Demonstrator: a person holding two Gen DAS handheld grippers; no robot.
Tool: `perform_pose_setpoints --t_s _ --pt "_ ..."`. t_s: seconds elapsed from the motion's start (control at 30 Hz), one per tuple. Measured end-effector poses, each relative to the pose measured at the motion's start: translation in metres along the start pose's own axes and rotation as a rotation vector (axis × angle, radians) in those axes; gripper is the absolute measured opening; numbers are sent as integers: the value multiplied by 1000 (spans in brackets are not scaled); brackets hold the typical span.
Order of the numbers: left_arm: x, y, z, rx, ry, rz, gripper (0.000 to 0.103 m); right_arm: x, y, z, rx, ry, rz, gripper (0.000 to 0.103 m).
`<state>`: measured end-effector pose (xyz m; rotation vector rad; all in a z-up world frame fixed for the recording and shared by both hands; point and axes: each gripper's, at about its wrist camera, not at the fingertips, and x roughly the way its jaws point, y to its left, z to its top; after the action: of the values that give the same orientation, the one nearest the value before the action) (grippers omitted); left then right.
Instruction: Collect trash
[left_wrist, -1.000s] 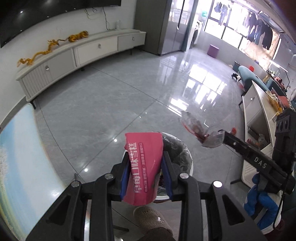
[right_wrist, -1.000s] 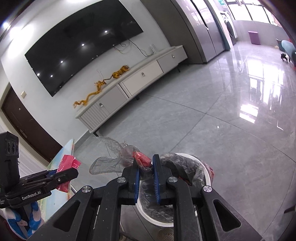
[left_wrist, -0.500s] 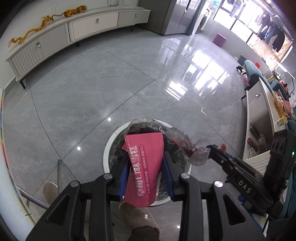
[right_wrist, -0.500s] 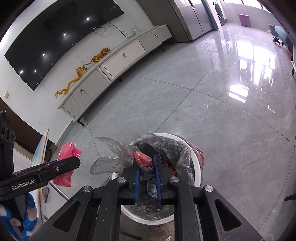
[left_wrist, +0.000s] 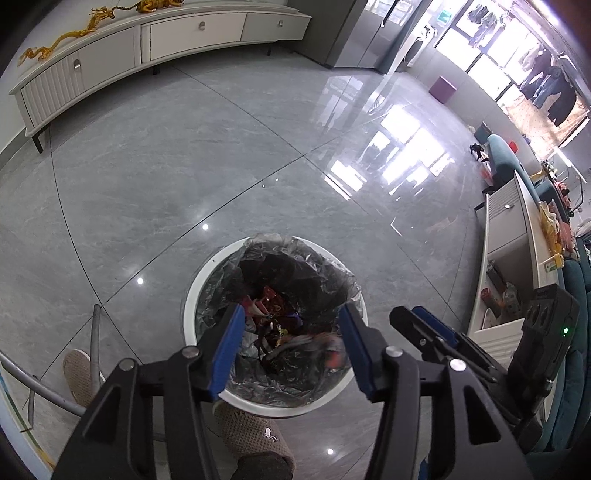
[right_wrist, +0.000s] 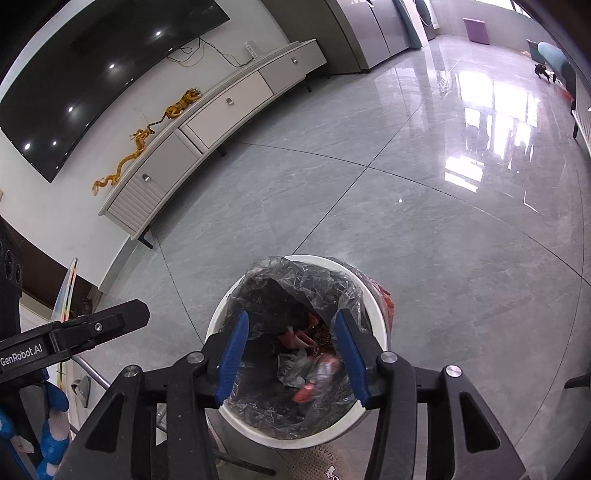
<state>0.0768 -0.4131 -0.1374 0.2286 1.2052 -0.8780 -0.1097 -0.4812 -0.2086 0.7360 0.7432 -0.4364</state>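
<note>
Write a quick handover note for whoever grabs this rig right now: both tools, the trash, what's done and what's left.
Left tool: jaws opening, nothing between them, above the bin.
Right tool: jaws opening, also empty, above the same bin.
Trash: wrappers and a crumpled clear bag lie inside the bin's liner.
Done: nothing in either tool.
Left: no loose trash in view; look around for more.

White lettering reading "GenRobot.AI" runs along the black left gripper (right_wrist: 74, 328) (seen from the right wrist camera); nothing else is legible.
</note>
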Motion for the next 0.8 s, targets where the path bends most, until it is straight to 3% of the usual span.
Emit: perform_pose_setpoints --t_s 0.27,0.43,0.8 --pt "-32 -2 -5 1 -81 21 52 -15 14 1 -25 -32 -15 53" --pt "-63 7 -17 -42 -171 60 56 -28 28 -2 -43 -61 -23 55" --pt "-150 29 -64 -70 -396 210 71 -66 86 -11 -146 -137 -19 65"
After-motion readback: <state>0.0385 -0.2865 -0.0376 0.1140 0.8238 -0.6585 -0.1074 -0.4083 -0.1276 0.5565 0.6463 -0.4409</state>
